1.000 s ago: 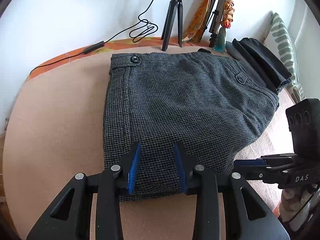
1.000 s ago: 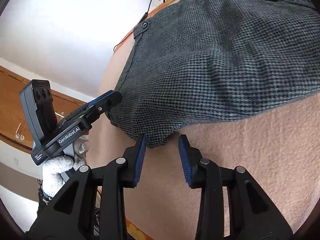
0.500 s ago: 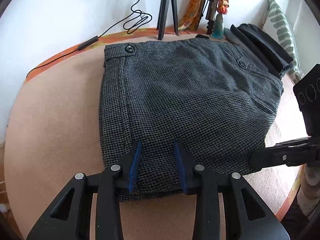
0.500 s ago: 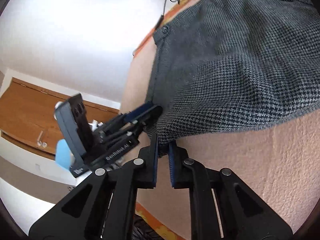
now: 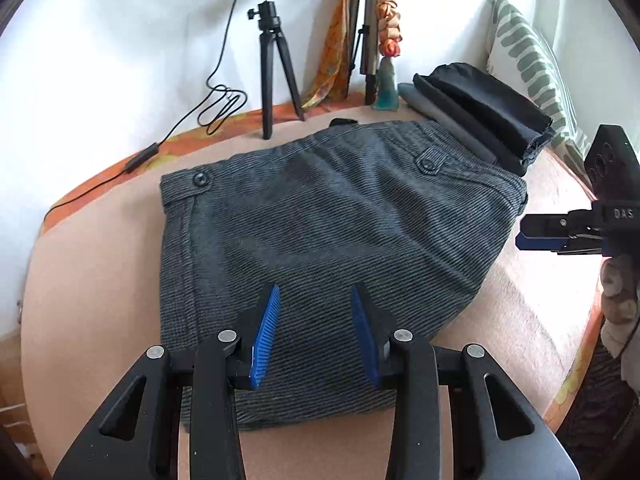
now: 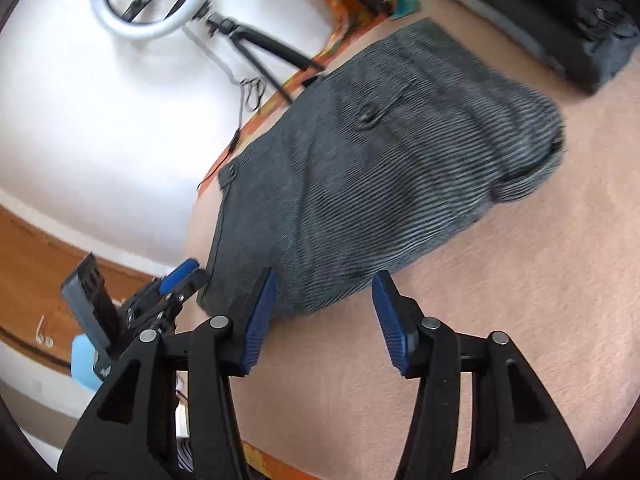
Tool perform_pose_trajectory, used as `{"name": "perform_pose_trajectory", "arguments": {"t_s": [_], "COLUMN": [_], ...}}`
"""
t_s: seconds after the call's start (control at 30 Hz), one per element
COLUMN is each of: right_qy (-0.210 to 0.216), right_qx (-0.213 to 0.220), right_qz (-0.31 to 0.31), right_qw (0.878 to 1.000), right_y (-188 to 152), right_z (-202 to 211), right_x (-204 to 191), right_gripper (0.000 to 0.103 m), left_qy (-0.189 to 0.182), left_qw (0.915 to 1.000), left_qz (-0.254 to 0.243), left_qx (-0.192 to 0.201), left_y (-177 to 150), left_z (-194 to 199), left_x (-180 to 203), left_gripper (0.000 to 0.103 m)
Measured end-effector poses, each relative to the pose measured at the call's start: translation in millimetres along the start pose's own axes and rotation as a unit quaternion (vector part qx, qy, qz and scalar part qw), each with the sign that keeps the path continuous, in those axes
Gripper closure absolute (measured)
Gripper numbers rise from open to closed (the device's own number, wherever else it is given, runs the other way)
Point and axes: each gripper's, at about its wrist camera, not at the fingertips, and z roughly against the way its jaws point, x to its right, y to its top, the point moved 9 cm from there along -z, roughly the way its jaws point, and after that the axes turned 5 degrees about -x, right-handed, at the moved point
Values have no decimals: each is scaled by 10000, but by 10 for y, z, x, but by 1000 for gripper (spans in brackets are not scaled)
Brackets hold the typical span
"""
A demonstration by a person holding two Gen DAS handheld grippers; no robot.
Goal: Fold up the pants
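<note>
Our pants [image 5: 320, 240] lie folded into a compact block on the bed [image 5: 92, 280], both left gripper [image 5: 316, 320] and right gripper [image 6: 324, 312] spread wide and empty, so little seems left.

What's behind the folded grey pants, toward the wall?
Behind the pants: a dark folded stack, two tripods, a cable. Whatever lies under the pants is covered.

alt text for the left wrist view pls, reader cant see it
Folded grey houndstooth pants lie on a peach bed cover, with the open left gripper hovering over their near edge. The right gripper is at the right; dark folded clothes and a tripod sit behind.
</note>
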Motion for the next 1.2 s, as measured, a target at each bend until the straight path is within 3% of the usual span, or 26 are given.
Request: {"name": "perform_pose_trajectory", "arguments": {"t_s": [0.17, 0.33, 0.47, 0.67, 0.77, 0.93, 1.2], "right_qy": [-553, -376, -566, -151, -197, -246, -753], "right_qx": [486, 964, 1349, 1514, 1488, 1512, 1712], "right_qz": [-556, -1344, -1236, -1726, -1456, -1083, 288], "right_qw": [9957, 9855, 9815, 9732, 9779, 9823, 9819], "right_y": [323, 310, 439, 551, 570, 637, 755], "right_z": [16, 274, 223, 195, 204, 266, 427], "right_x": [475, 850, 811, 923, 879, 707, 10], "right_gripper": [39, 37, 37, 68, 76, 79, 83], "left_qy": [-165, -81, 107, 327, 207, 461, 352], "left_qw": [9998, 9998, 9992, 9979, 9995, 9986, 9993], "left_qz": [-69, -130, -273, -553, -231, -135, -55], "left_qx": [46, -88, -278, -126, -27, 201, -102], "left_y": [196, 228, 138, 41, 92, 208, 70], "left_z": [-174, -426, -602, -700, -645, -576, -760], "left_x": [288, 420, 423, 446, 387, 300, 323], "left_gripper": [68, 68, 68, 67, 67, 68, 67]}}
